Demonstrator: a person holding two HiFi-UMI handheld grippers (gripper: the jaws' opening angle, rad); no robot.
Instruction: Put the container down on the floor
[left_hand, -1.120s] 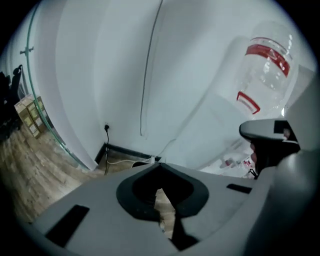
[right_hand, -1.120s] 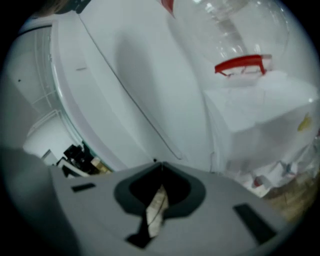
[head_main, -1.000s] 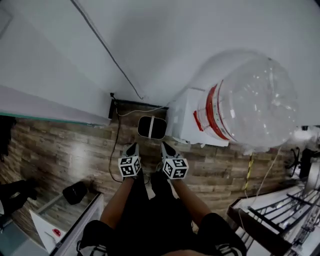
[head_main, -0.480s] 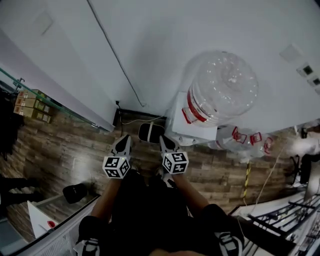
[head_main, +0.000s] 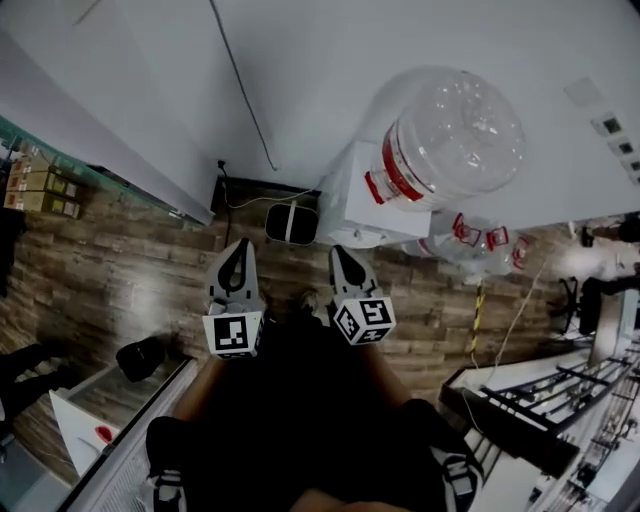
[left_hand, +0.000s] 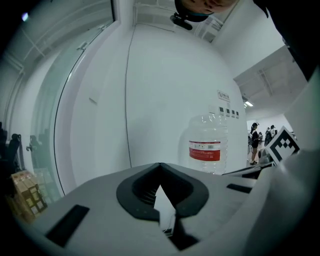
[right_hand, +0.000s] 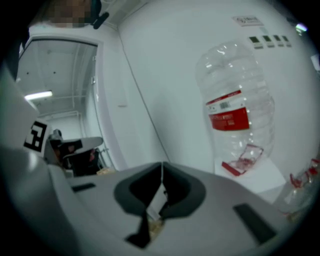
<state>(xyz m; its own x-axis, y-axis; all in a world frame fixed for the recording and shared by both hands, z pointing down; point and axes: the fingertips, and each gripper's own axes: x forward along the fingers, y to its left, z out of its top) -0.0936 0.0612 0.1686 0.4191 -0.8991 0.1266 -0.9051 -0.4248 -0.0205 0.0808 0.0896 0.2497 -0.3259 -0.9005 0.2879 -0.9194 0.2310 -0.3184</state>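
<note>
The container, a big clear water jug (head_main: 455, 130) with a red label, stands upside down on a white dispenser (head_main: 355, 205) against the wall, at upper right in the head view. It also shows in the left gripper view (left_hand: 207, 145) and the right gripper view (right_hand: 237, 110). My left gripper (head_main: 238, 250) and right gripper (head_main: 340, 256) hang side by side over the wooden floor, short of the dispenser. Both are shut with nothing between their fingers, tips meeting in the left gripper view (left_hand: 160, 165) and in the right gripper view (right_hand: 161, 165).
A second clear jug (head_main: 470, 240) with red handles lies on the floor right of the dispenser. A small black-and-white device (head_main: 291, 222) and a black cable (head_main: 245, 100) are by the wall. A white cabinet (head_main: 90, 420) is lower left, a metal rack (head_main: 540, 420) lower right.
Both grippers have drawn apart and now stretch further forward towards the dispenser. The head view has shifted, so the jug sits a little higher in the picture.
</note>
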